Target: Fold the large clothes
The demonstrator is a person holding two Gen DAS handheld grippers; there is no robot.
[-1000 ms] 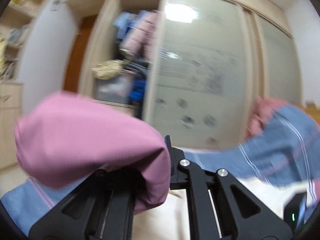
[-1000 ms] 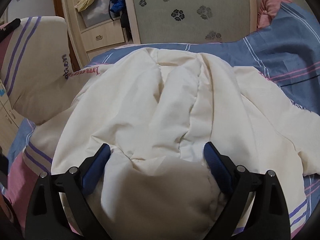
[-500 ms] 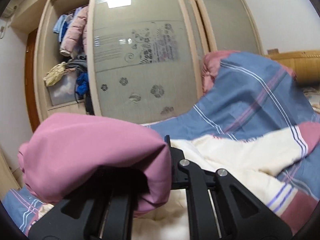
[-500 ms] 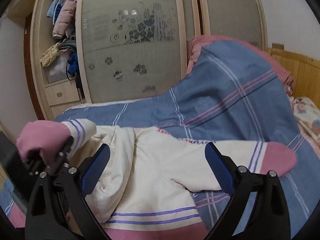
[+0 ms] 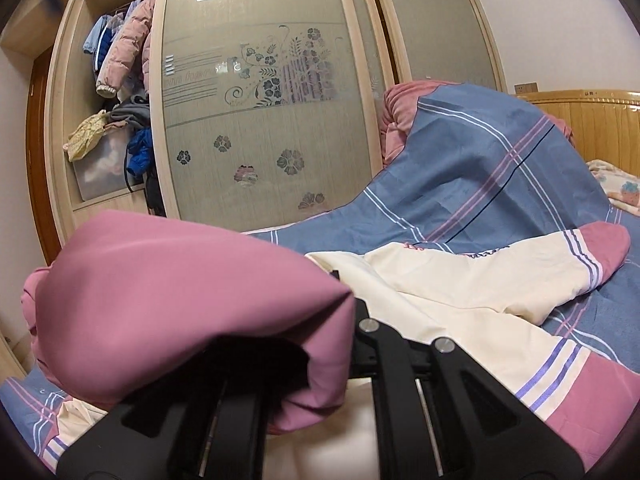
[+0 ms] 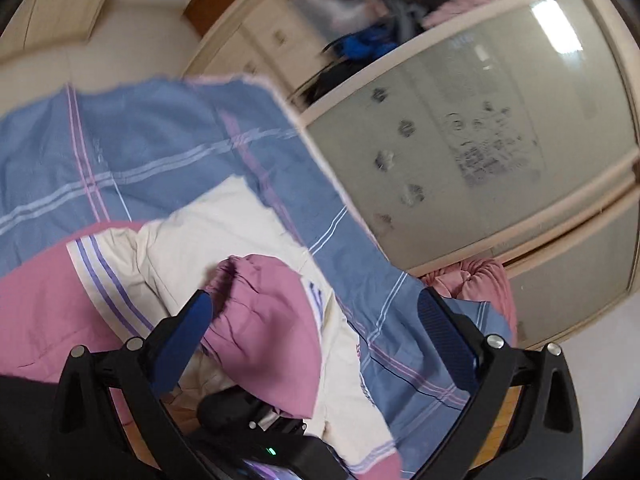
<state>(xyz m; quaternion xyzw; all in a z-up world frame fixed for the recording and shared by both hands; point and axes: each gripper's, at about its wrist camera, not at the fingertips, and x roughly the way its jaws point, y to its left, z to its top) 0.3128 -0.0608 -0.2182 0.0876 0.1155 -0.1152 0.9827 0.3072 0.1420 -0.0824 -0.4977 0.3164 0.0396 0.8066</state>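
The right tool (image 6: pixel 316 336) let go of the cream jacket (image 6: pixel 208 232), opened wide, lifted up and rolled sideways. The left tool (image 5: pixel 344 300) carried its pink cuff (image 5: pixel 180 292) lower.

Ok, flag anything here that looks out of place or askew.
The cream garment lies crumpled across the blue plaid bedsheet, one pink cuff flung sideways. Its other pink cuff bunches over the left gripper, hiding the fingers. Nothing looks damaged.
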